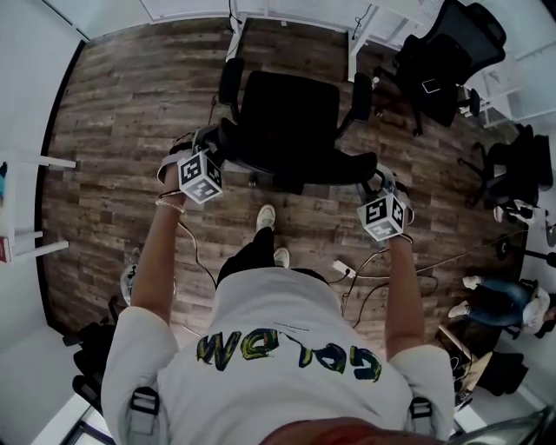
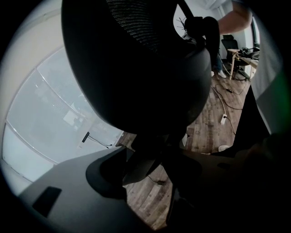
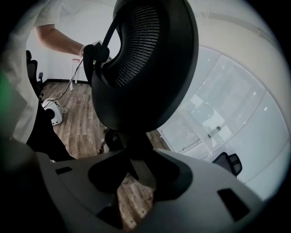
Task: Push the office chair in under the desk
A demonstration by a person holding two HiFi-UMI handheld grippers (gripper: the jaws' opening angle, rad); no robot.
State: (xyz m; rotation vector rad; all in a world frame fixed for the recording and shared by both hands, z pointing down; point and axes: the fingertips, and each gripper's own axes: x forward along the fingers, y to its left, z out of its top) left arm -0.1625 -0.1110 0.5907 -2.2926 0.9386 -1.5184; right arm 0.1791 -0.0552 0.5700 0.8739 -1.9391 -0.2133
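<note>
A black office chair [image 1: 287,113] stands on the wood floor, its seat facing a white desk [image 1: 295,10] at the far edge of the head view. My left gripper [image 1: 213,155] is at the left end of the backrest's top edge and my right gripper [image 1: 380,189] at the right end. In the left gripper view, the mesh backrest [image 2: 136,68] fills the upper frame and the jaws of the left gripper [image 2: 150,168] close on its dark rim. In the right gripper view, the backrest [image 3: 145,68] rises ahead and the right gripper [image 3: 136,170] clamps its rim too.
Two more black chairs [image 1: 452,52] [image 1: 512,169] stand at the right. Another person [image 1: 499,300] sits at the lower right. A power strip [image 1: 343,269] with cables lies on the floor by my feet [image 1: 265,217]. White table legs [image 1: 43,161] jut in at left.
</note>
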